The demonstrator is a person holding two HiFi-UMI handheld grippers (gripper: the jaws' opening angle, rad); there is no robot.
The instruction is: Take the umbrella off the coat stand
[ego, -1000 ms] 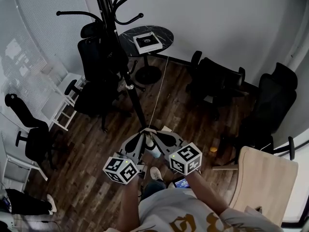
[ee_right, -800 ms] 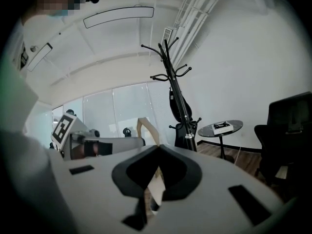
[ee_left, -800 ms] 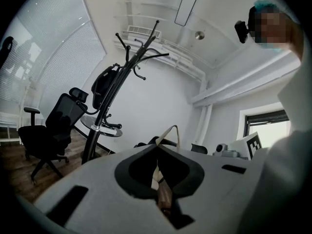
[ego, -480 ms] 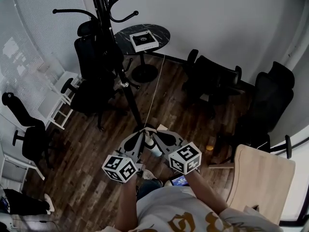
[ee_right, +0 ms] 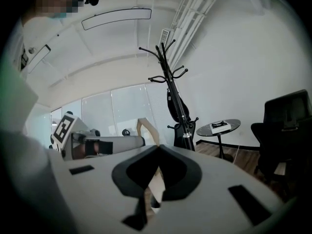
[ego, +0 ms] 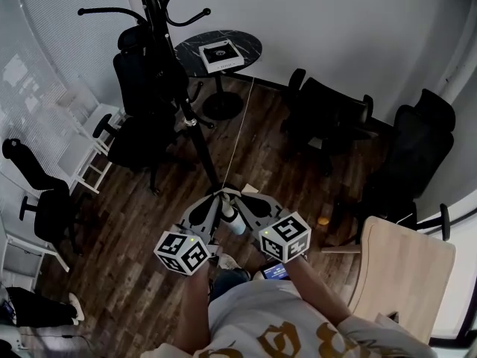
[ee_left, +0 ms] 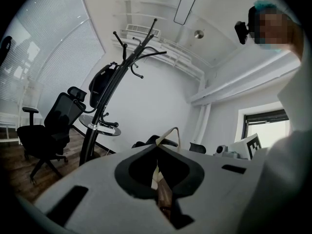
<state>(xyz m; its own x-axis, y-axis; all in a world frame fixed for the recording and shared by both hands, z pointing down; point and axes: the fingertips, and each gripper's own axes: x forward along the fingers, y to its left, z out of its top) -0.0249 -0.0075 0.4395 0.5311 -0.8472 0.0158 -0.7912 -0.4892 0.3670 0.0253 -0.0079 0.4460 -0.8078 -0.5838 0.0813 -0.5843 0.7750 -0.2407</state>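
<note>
The black coat stand (ego: 170,66) rises at the upper left of the head view, its hooks spreading at the top. In the left gripper view the stand (ee_left: 105,106) carries a dark folded umbrella (ee_left: 101,87) hanging against the pole. The right gripper view shows the same umbrella (ee_right: 175,103) on the stand (ee_right: 168,74). My left gripper (ego: 218,195) and right gripper (ego: 229,194) are held tip to tip low in front of the stand's foot, both shut and holding nothing. They are well short of the umbrella.
A round black table (ego: 242,42) bearing a white box (ego: 218,53) stands behind the stand. Black office chairs (ego: 328,118) ring the room. A light wooden tabletop (ego: 406,274) sits at the lower right. A thin white cable (ego: 238,129) runs across the wood floor.
The head view has drifted slightly, so the stand and table sit a little higher and further left. Both grippers stay shut, tip to tip, shifted slightly left.
</note>
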